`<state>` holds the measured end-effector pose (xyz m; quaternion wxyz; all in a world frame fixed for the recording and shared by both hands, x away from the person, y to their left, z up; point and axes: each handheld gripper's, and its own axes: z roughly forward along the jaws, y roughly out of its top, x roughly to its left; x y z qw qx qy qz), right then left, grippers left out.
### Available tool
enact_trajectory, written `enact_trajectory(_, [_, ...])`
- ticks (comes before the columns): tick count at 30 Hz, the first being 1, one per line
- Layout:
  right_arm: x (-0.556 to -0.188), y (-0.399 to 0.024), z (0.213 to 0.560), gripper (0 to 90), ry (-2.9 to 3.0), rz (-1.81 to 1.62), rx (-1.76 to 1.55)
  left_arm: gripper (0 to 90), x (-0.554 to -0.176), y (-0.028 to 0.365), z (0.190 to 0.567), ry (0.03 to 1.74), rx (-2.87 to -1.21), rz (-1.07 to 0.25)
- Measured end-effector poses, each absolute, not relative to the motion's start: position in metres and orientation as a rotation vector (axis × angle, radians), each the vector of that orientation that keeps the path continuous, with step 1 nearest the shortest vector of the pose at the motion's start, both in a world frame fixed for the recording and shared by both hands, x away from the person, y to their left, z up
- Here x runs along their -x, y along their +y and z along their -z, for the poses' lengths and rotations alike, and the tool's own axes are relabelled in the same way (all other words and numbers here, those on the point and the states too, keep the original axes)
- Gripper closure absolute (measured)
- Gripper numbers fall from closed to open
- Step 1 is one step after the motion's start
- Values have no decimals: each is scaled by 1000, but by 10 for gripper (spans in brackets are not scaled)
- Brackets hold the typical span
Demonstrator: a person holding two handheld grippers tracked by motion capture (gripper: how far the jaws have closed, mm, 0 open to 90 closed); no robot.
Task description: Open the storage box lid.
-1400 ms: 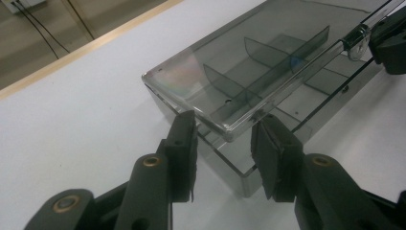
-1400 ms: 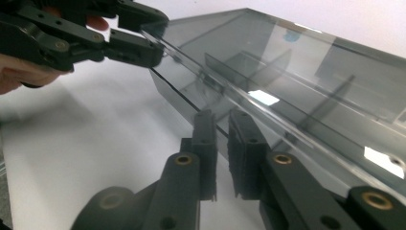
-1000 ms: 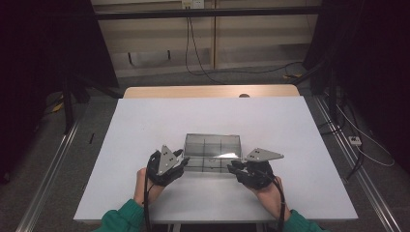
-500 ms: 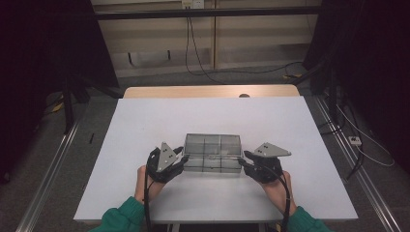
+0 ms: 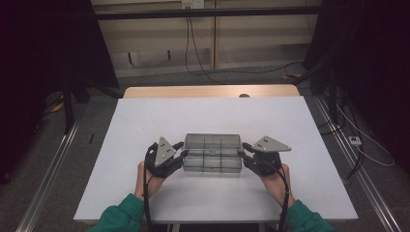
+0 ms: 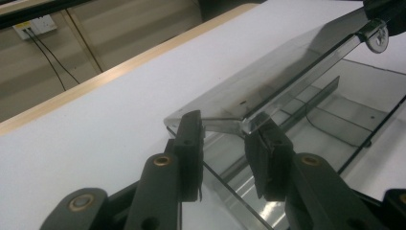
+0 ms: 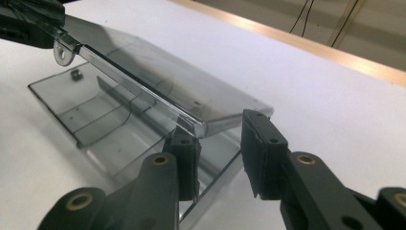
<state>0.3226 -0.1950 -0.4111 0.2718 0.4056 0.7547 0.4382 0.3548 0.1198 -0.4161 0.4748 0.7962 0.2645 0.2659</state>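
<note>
Left tongs (image 5: 180, 153), black and two-jawed with a grey three-cornered top plate, sit at lower centre-left of the high view against the left end of a clear smoky plastic compartment box (image 5: 212, 159); in the left gripper view the left tongs (image 6: 225, 143) stand partly open, their jaws having just been closing, and straddle the near corner of the box's raised clear lid (image 6: 268, 81), the pads close beside its edge, though whether they press on it cannot be told. Right tongs (image 5: 245, 153), of the same build, meet the box's right end; in the right gripper view the right tongs (image 7: 220, 139) are likewise partly open, jaws just closing, with the lid's (image 7: 158, 91) corner between them, one pad under it and the other standing just clear. The white rectangular counter (image 5: 145, 125) carries the box at the lower middle of the high view; its far edge is pale wood. Beyond lie a grey floor, cables and a beige wall in the upper frame. The box's (image 7: 95, 120) tray, divided by thin partitions into compartments, appears empty; the lid is tilted up, hinged along the far side.
</note>
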Motion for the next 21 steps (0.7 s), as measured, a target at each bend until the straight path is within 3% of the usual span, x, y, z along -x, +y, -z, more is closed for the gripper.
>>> enact_trajectory(21, [-354, -194, 415, 692, 2026, -1161, -1150, 677, -378, 114, 416, 698, -1932, -614])
